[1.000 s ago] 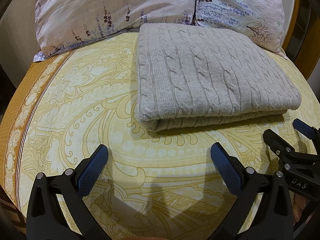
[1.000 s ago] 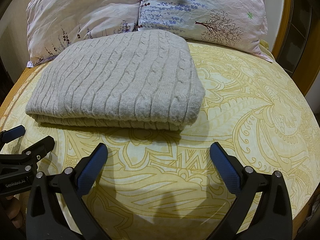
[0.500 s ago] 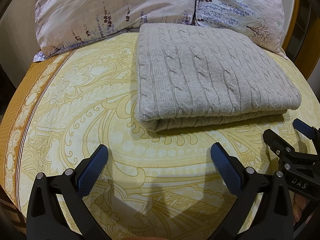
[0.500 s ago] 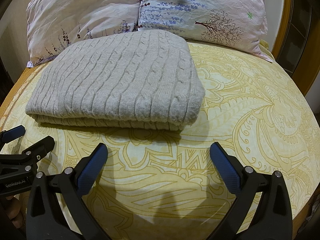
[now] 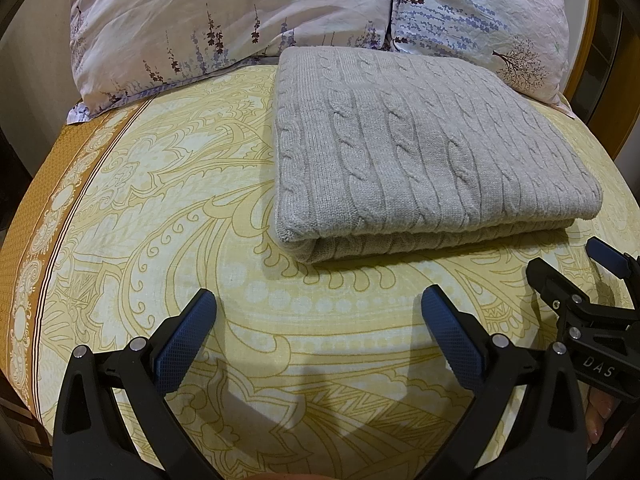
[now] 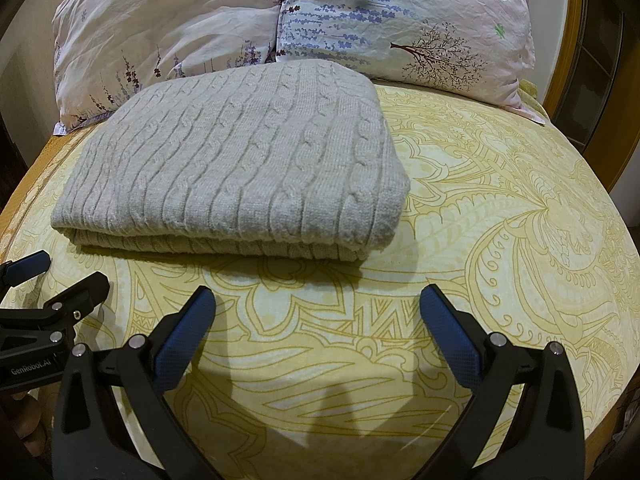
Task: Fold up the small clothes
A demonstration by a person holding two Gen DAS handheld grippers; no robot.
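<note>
A grey cable-knit sweater (image 5: pixel 420 152) lies folded into a thick rectangle on the yellow patterned bedsheet (image 5: pixel 160 208), just in front of the pillows. It also shows in the right wrist view (image 6: pixel 240 160). My left gripper (image 5: pixel 318 312) is open and empty, hovering over the sheet short of the sweater's near edge. My right gripper (image 6: pixel 318 312) is open and empty too, in front of the sweater's near right corner. Each gripper shows at the edge of the other's view: the right one (image 5: pixel 576 276) and the left one (image 6: pixel 60 280).
Two floral pillows (image 5: pixel 240 20) (image 6: pixel 400 16) lean at the head of the bed behind the sweater. A wooden bed frame (image 6: pixel 576 60) rises at the right. The sheet's brown border (image 5: pixel 36 208) runs along the left edge of the bed.
</note>
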